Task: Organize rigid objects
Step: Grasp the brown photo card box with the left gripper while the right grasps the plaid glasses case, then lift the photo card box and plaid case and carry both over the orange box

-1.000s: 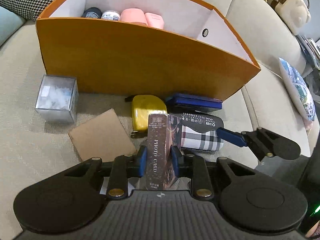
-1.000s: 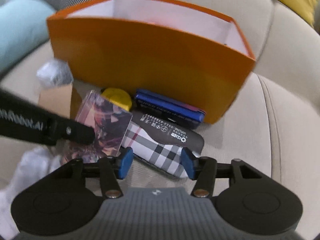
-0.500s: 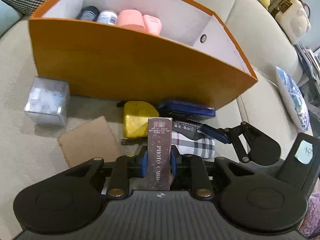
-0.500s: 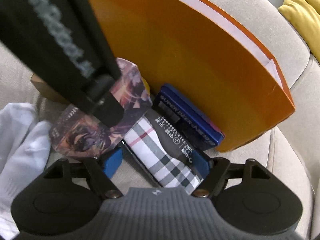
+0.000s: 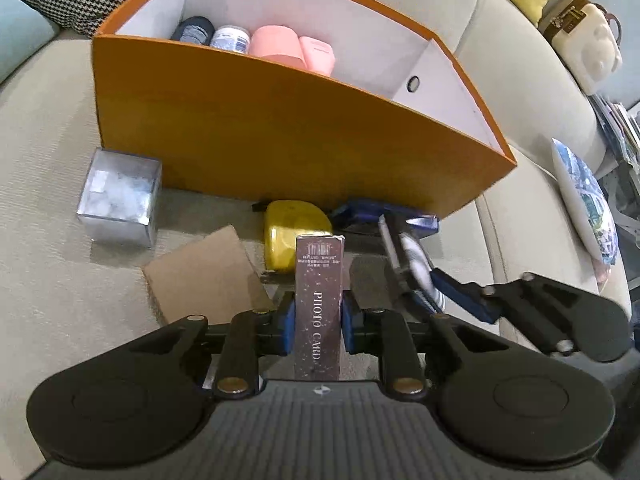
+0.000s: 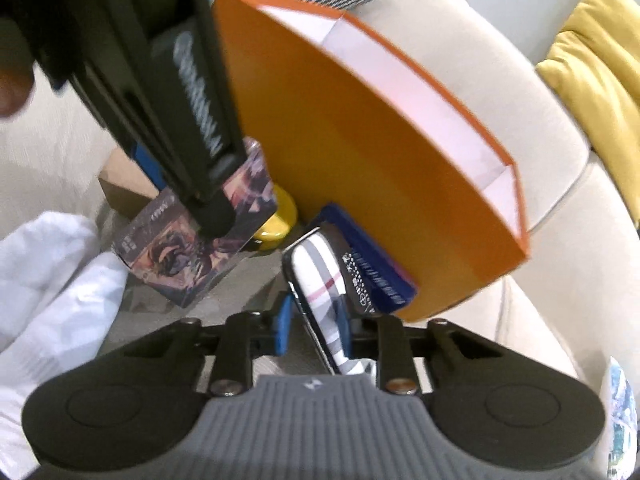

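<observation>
While the left wrist camera looks down along its own fingers, the left gripper [image 5: 318, 322] is closed on a tall, narrow dark box lettered "PHOTO CARD" [image 5: 319, 300], which stands upright between the blue pads [image 5: 286, 322]. Beyond it, a large orange storage box [image 5: 280, 136] with a white interior sits on a beige sofa cushion [image 5: 44, 264]; inside its left end are a dark round lid [image 5: 193, 30], a white jar [image 5: 231, 39] and two pink containers [image 5: 296, 50]. On the cushion in front of the box lie a clear plastic cube [image 5: 120, 196], a flat piece of brown cardboard [image 5: 204, 270], a yellow tape measure [image 5: 294, 234] and a blue case [image 5: 384, 218] against the box wall. To the right, the right gripper [image 5: 428, 294] grips a plaid card holder [image 5: 406, 258] tilted up on edge. From the right wrist camera, which is slightly blurred, the right gripper [image 6: 316, 330] has just closed, and its pads now press the plaid card holder [image 6: 320, 276], tipped on its edge beside the blue case [image 6: 372, 264] at the foot of the orange storage box [image 6: 380, 152]. Upper left, the black body of the left gripper [image 6: 208, 200] holds the photo card box [image 6: 196, 252], its illustrated face showing, in front of the yellow tape measure [image 6: 278, 224]. A white gloved hand [image 6: 52, 280] fills the lower left.
</observation>
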A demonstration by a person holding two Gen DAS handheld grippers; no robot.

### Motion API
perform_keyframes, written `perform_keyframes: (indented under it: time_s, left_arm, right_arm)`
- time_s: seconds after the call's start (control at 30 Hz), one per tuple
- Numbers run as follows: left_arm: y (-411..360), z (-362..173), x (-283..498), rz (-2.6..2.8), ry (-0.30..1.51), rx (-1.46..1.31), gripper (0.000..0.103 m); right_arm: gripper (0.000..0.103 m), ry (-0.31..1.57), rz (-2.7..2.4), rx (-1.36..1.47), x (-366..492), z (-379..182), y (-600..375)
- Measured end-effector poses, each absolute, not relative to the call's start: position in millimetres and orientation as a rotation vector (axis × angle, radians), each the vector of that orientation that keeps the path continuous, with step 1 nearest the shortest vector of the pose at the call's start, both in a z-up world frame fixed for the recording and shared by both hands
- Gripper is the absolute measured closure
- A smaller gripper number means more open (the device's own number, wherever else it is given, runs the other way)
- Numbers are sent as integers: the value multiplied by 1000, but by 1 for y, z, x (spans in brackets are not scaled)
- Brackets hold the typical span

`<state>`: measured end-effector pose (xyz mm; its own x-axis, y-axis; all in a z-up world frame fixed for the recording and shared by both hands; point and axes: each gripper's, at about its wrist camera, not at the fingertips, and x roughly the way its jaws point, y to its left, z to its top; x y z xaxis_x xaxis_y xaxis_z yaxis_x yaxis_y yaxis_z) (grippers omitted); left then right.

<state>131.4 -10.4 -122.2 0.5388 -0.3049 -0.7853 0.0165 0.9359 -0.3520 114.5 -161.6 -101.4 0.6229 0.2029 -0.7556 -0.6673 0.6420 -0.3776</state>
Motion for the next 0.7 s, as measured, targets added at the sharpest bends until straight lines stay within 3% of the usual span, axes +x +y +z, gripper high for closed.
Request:
perform_keyframes:
  time_s: [0.4, 0.7]
  left_arm:
    - [-23, -128, 137, -248, 1006, -320, 78]
    - [-30, -133, 142, -252, 1012, -296, 78]
  right_arm:
    - [88, 971, 495, -145, 148, -62, -213]
    - [83, 968, 419, -129, 164, -80, -204]
